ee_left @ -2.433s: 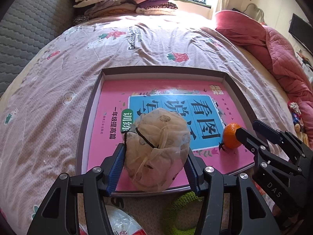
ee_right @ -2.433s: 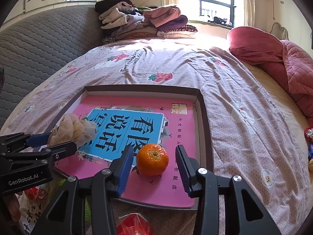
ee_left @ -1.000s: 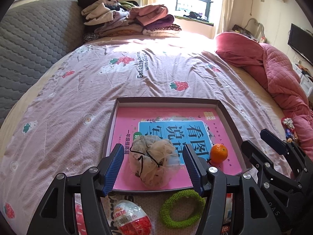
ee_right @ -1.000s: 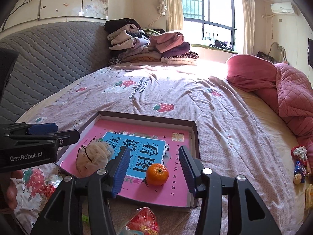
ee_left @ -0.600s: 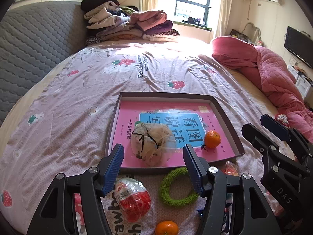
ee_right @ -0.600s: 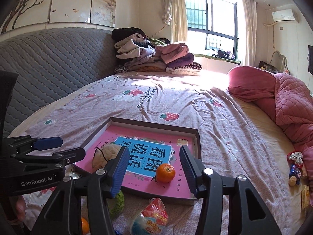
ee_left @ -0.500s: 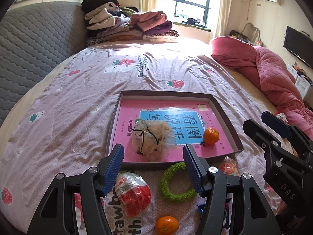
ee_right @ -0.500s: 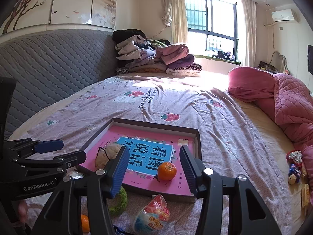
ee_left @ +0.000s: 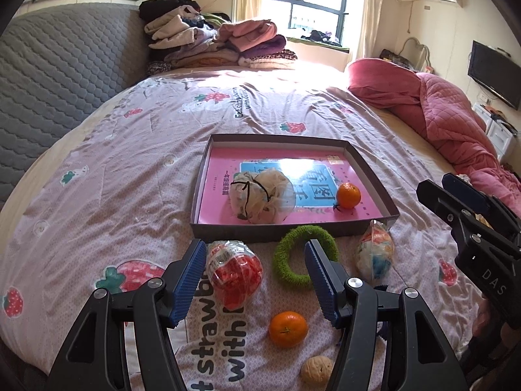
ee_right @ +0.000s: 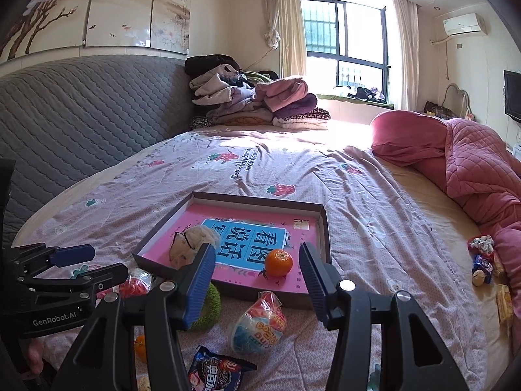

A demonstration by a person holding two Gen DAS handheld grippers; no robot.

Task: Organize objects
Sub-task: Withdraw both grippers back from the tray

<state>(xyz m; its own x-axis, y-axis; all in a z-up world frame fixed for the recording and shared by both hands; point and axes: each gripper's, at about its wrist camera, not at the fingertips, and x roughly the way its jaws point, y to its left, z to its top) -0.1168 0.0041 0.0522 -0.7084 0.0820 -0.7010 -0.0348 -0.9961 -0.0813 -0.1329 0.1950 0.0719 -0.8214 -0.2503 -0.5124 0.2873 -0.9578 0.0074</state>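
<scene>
A shallow box [ee_left: 371, 176] with a pink book as its floor lies on the bed; it also shows in the right wrist view [ee_right: 325, 228]. In it lie a beige mesh pouch [ee_left: 260, 195] [ee_right: 189, 244] and an orange [ee_left: 348, 196] [ee_right: 277, 262]. In front of the box lie a red snack pack [ee_left: 235, 270], a green ring [ee_left: 304, 254], a colourful snack bag [ee_left: 374, 254] [ee_right: 259, 324], a second orange [ee_left: 288, 329] and a walnut [ee_left: 316, 369]. My left gripper [ee_left: 255, 280] is open and empty, above the loose items. My right gripper [ee_right: 257, 280] is open and empty, short of the box.
A cookie packet [ee_right: 218, 371] lies near the bed's front edge. Folded clothes [ee_right: 247, 97] are stacked at the far end. A pink quilt [ee_right: 472, 169] lies on the right with small toys [ee_right: 482, 260] beside it. A grey padded headboard [ee_right: 81, 114] runs along the left.
Both grippers have let go of the pouch and orange in the box and drawn back and up. Loose items in front of the box have come into view.
</scene>
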